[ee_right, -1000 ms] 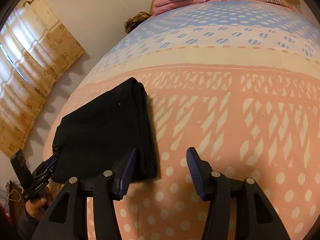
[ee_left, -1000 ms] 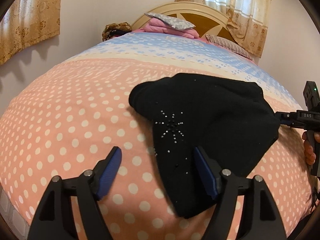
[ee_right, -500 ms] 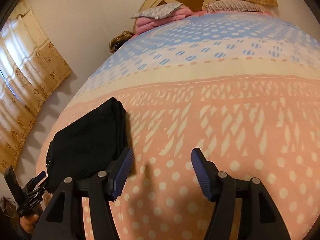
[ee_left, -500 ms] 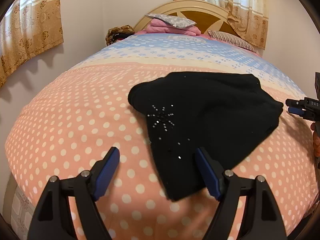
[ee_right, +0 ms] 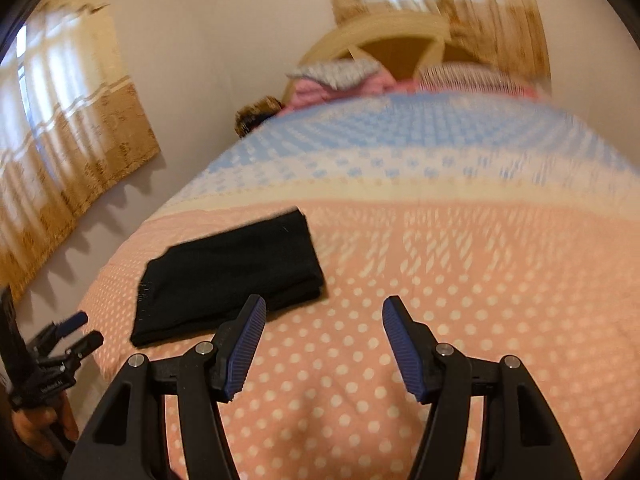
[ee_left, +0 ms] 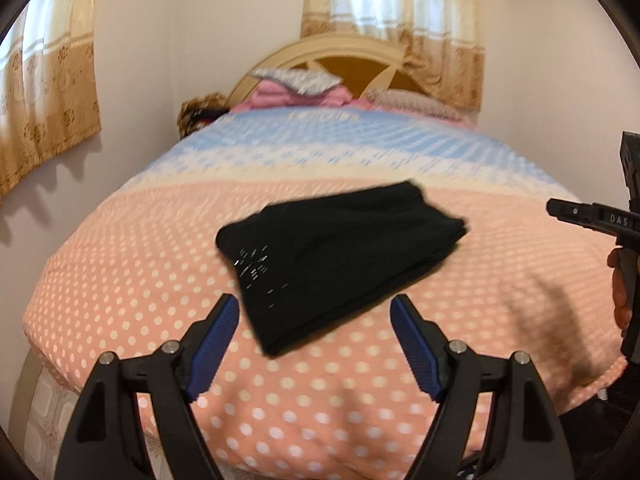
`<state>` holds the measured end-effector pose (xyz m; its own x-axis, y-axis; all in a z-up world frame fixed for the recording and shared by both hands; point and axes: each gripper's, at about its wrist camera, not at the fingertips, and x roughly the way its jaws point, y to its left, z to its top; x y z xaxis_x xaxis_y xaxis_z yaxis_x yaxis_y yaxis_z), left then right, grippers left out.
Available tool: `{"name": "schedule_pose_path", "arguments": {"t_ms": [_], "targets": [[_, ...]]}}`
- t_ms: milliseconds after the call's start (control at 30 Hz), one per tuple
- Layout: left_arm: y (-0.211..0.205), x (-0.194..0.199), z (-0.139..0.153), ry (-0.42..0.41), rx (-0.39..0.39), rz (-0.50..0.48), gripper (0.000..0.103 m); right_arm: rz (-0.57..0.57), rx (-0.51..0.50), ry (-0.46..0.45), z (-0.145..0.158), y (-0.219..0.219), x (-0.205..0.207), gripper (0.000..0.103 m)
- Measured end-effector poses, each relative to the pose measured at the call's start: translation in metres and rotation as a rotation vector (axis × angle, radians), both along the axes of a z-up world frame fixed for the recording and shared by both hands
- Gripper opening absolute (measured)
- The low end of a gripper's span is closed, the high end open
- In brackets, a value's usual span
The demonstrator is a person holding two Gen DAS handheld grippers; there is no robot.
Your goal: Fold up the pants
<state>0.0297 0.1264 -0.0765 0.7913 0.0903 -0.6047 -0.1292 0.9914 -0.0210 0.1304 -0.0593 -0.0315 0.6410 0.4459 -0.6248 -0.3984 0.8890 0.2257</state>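
Observation:
The black pants [ee_left: 340, 256] lie folded into a compact stack on the pink dotted bedspread [ee_left: 140, 280], with small rhinestones on the near left part. They also show in the right wrist view [ee_right: 228, 276], left of centre. My left gripper [ee_left: 315, 324] is open and empty, held back from the pants' near edge. My right gripper [ee_right: 323, 332] is open and empty, held back to the right of the pants. The right gripper shows at the right edge of the left wrist view [ee_left: 592, 220]; the left gripper shows at the lower left of the right wrist view [ee_right: 76, 330].
The bed's far half is blue and white patterned [ee_left: 360, 148]. Pillows and a pink blanket [ee_left: 296, 88] lie by the wooden headboard [ee_left: 352, 60]. Curtains [ee_left: 44, 92] hang on the left wall and behind the headboard. The bed's near edge [ee_left: 280, 468] is just below my left gripper.
Both grippers have pulled back and risen away from the pants, which now look smaller and farther off. The pants lie still on the bed. Both stay open.

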Motion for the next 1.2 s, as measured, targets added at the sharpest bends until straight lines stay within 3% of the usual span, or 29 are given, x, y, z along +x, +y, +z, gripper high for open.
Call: {"name": "schedule_pose_path", "arguments": {"t_ms": [167,233,433,667,1200], "targets": [[-0.009,-0.018,0.026,-0.08,-0.042,-0.017,0.082,0.015,-0.016,-0.093,0.039,0.004,-0.037,0.062],[-0.011,-0.023,0.036,-0.122,-0.044,-0.014,0.09,0.023,-0.019,-0.121,0.048,0.006,-0.048,0.062],[-0.012,-0.039,0.061,-0.216,-0.047,0.005,0.098,0.042,-0.037,-0.215,0.069,0.016,-0.079,0.065],[-0.014,-0.042,0.067,-0.241,-0.041,0.017,0.102,0.059,-0.037,-0.272,0.08,0.02,-0.099,0.067],[-0.021,-0.051,0.068,-0.274,-0.013,0.054,0.103,0.083,-0.025,-0.304,0.084,0.016,-0.119,0.067]]}}
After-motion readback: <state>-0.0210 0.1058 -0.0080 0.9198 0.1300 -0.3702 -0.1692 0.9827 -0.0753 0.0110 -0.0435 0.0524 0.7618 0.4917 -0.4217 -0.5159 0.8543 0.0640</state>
